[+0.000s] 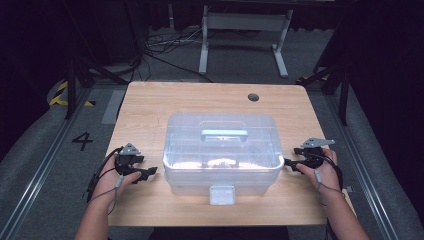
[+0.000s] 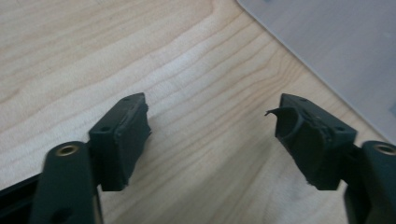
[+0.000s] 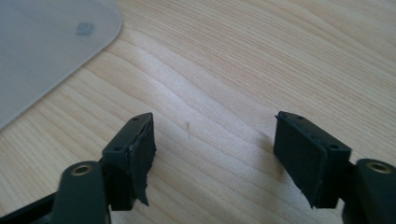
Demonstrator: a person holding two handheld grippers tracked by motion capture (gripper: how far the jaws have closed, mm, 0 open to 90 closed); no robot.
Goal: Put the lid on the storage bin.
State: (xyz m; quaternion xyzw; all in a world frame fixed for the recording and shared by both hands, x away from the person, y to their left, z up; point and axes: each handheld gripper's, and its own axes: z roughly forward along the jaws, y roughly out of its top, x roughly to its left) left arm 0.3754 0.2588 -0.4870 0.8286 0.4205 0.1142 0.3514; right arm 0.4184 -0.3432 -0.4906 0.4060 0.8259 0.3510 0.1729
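A clear plastic storage box (image 1: 222, 150) with its lid on stands in the middle of the wooden table (image 1: 150, 105). The lid has a pale handle (image 1: 224, 134), and a front latch (image 1: 222, 195) hangs toward the near edge. My left gripper (image 1: 151, 171) rests just left of the box, pointing at its side, jaws open and apart from it. In the left gripper view the gripper (image 2: 212, 126) has bare wood between its pads, with the box (image 2: 336, 51) at the upper right. My right gripper (image 1: 289, 163) sits by the box's right side, open. Its own view shows the gripper (image 3: 215, 140) over wood, the box (image 3: 42, 46) at the upper left.
A round cable hole (image 1: 253, 97) sits near the table's far right. Beyond the table stands a white metal frame (image 1: 245, 30) with loose cables on the floor. A "4" (image 1: 82, 141) is marked on the floor at the left.
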